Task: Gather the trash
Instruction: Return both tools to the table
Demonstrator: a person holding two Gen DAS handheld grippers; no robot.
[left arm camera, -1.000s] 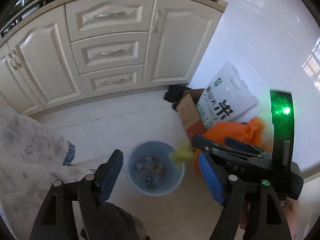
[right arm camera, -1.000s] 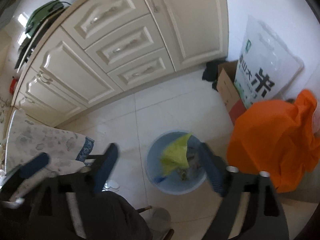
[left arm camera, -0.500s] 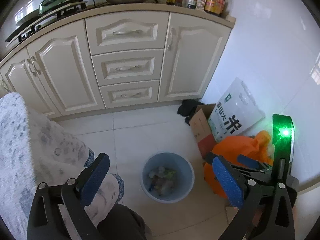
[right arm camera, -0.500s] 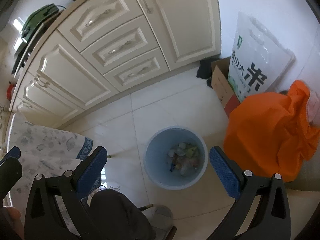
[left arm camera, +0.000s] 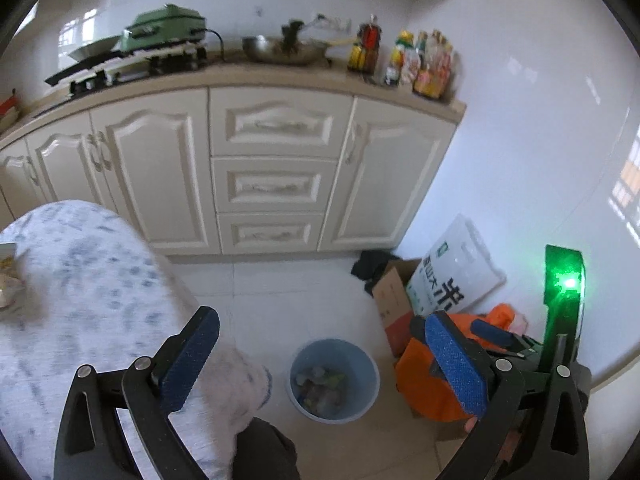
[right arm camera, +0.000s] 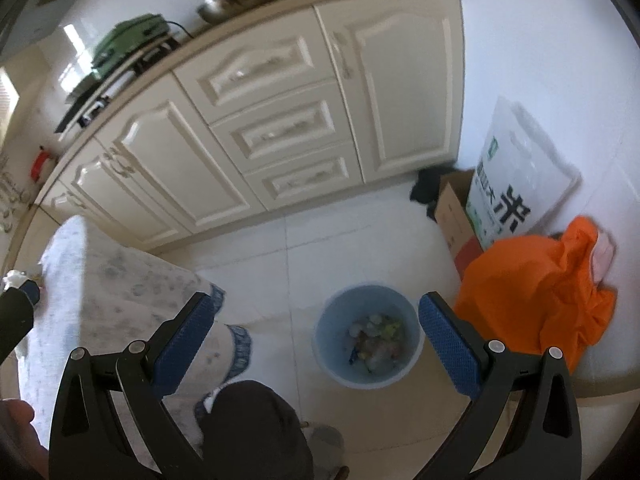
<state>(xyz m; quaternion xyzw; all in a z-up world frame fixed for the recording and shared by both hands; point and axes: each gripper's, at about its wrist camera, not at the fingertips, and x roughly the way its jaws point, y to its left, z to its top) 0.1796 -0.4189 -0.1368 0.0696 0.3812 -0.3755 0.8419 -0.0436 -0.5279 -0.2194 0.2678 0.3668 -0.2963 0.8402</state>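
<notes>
Looking down in both views, the blue trash bin [left arm camera: 334, 380] [right arm camera: 369, 336] stands on the white floor at lower centre, with mixed trash [right arm camera: 374, 340] inside; the left gripper [left arm camera: 320, 360] has its jaws spread wide, nothing between them; the right gripper [right arm camera: 316, 344] is likewise spread and empty. Only the left view shows the right gripper's green light [left arm camera: 570, 282] at right, and bottles [left arm camera: 420, 64] on the counter at top; only the right view shows the orange bag [right arm camera: 532, 296] in full, at right, beside the cardboard box [right arm camera: 456, 216].
</notes>
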